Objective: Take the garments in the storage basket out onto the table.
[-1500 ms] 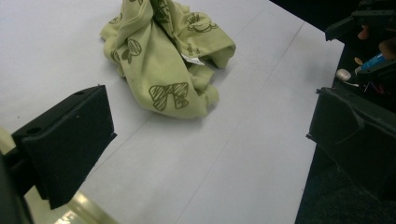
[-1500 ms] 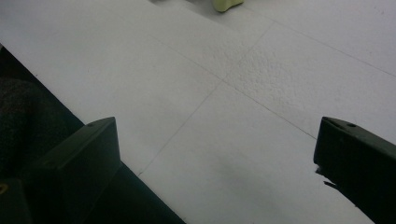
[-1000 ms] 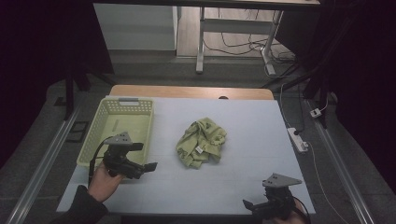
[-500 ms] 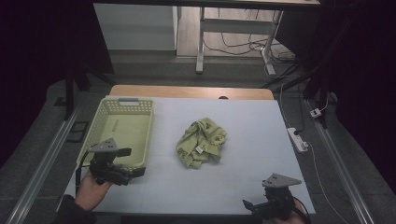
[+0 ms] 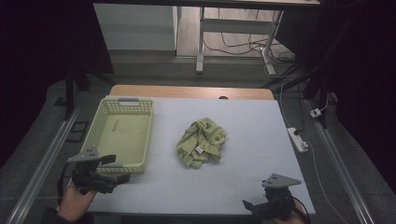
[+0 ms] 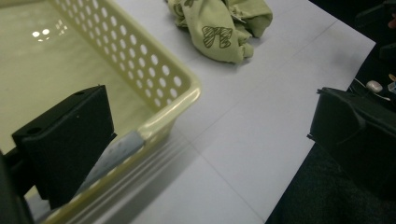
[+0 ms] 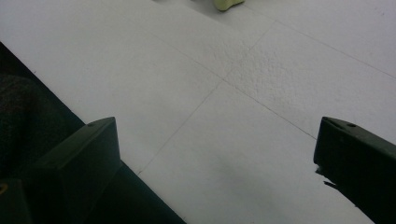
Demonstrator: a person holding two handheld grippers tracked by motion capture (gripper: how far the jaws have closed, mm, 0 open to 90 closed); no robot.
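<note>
Your left gripper [image 5: 112, 169] sits at the near left corner of the counter [image 5: 261, 140], held in your left hand [image 5: 74, 203], with its jaws pointing across toward the right. In the left gripper view those jaws stand wide apart and hold nothing: one jaw hangs over the near end of the basket, the other over the counter's near edge, and the basket's near corner lies between them.

The pale green basket [image 5: 103, 122] lies along the left side of the counter, its long axis running away from you. Its walls are perforated, it has a grey handle at the far end, and its floor is bare.

Near the middle of the counter, apart from the basket, you have a crumpled green cloth [image 5: 201, 142]. In the left gripper view it carries dark bow prints, and a small tag shows on it from above.

Your right gripper [image 5: 252, 205] is at the near right edge of the counter, well apart from the cloth, jaws pointing left. In the right gripper view its jaws are spread wide over bare white counter surface, gripping nothing, with a scrap of the cloth at the top edge.

A white power strip [image 5: 297, 139] lies just off the counter's right edge.
</note>
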